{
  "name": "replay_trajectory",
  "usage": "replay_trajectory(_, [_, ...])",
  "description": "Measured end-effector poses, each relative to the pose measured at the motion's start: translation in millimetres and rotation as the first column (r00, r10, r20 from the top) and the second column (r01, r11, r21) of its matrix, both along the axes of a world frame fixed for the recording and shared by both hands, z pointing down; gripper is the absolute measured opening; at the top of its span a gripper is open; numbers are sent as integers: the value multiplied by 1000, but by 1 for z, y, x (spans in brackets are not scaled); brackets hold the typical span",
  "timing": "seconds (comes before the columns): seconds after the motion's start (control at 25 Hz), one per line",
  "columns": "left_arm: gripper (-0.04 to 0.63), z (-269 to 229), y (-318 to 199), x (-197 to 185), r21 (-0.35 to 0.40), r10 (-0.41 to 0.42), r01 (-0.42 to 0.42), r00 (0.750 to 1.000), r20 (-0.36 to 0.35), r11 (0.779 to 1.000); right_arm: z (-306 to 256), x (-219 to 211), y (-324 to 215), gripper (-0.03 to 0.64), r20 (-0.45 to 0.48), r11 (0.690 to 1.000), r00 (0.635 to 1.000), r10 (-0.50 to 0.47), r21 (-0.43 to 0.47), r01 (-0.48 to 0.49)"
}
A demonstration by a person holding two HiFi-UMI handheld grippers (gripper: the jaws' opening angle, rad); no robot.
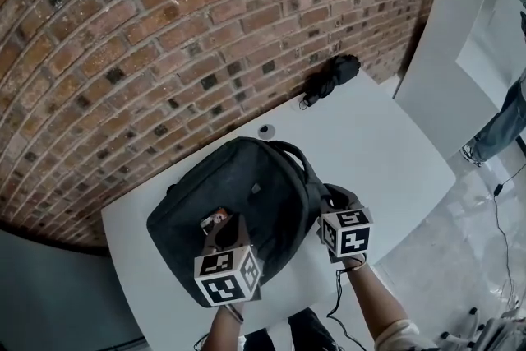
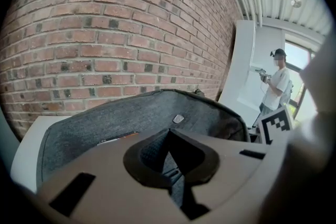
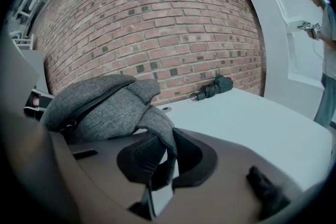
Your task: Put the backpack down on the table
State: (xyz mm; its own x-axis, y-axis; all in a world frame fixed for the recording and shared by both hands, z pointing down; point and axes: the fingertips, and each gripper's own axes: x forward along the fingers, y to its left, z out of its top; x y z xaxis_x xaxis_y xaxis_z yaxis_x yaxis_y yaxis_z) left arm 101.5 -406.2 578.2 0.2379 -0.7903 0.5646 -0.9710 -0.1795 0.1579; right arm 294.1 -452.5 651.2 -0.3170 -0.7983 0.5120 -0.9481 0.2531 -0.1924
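Backpack: a dark grey backpack (image 1: pixel 238 193) is seen on the near left part of the white table (image 1: pixel 386 144), its top turned toward the far brick wall (image 1: pixel 164 29)
Contact with table: from the head view the bag appears to be lying on the tabletop, or only just above it; whether its full weight is set down cannot be told
Left gripper: the left gripper (image 1: pixel 223 228) is placed over the near side of the bag; its jaws are seen drawn together, with a fold of the grey fabric pinched between them
Right gripper: the right gripper (image 1: pixel 329 201) is placed at the bag's right edge; its jaws are closed on a grey shoulder strap (image 3: pixel 160 128), which is seen running up out of them to the bag
Done so far: the bag is judged to be brought over the table and lowered to it, or nearly so
Left to do: both grips are not yet released; the strap and the fabric must be let go and the grippers taken clear
Other things: a folded black umbrella (image 1: pixel 331 76) is lying at the far edge of the table, well apart from the bag; a person (image 2: pixel 275 86) is seen standing far off to the right
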Motion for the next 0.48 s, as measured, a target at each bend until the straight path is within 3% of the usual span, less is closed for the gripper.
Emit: replay_trajectory(0.48, [12,28,-9,15,-44,23,-22,999,24,999,50,16,-7,43,-22,999,1000,-2,-34,1])
